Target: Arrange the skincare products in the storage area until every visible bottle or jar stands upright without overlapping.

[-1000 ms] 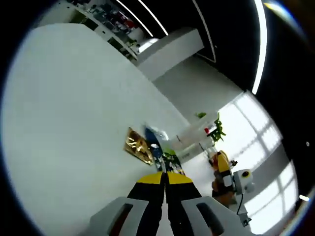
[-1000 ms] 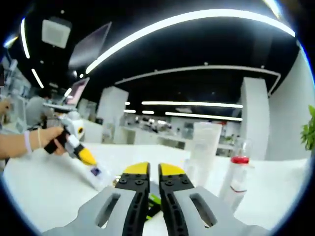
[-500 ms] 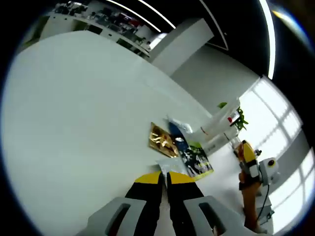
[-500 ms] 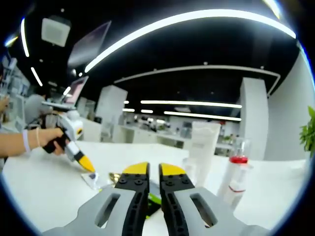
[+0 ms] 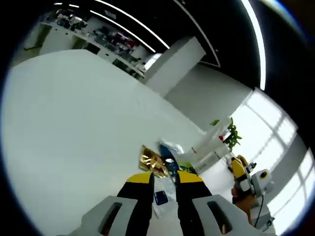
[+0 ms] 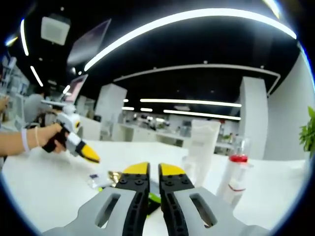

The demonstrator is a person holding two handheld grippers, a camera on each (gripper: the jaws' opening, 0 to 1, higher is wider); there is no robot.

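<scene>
Left gripper (image 5: 164,178) at lower centre of the left gripper view, yellow-tipped jaws apart, nothing between them; a small blue-printed sachet (image 5: 161,197) lying flat on the white table (image 5: 74,123) in the gap just below the tips. Probably released there or lined up for a pick; cannot tell which.

Just beyond the tips: gold foil packet (image 5: 150,160), blue packet (image 5: 168,163) and a green-edged one, all flat and partly overlapping, centre of frame. Further toward the right, white tube (image 5: 209,140) and red-capped clear bottle (image 5: 222,139), both apparently upright.

Right gripper view: right gripper (image 6: 153,169) at bottom centre, jaws nearly together, empty, held low over the table near the packets, likely waiting. White tube (image 6: 204,145) and red-capped clear bottle (image 6: 235,177) standing at centre right, close beside each other. Left gripper (image 6: 82,150) at left of frame, in a hand (image 6: 47,137), raised just above the table and the small sachet (image 6: 93,177).

Judgement: tube and bottle already upright; flat packets not yet sorted.
</scene>
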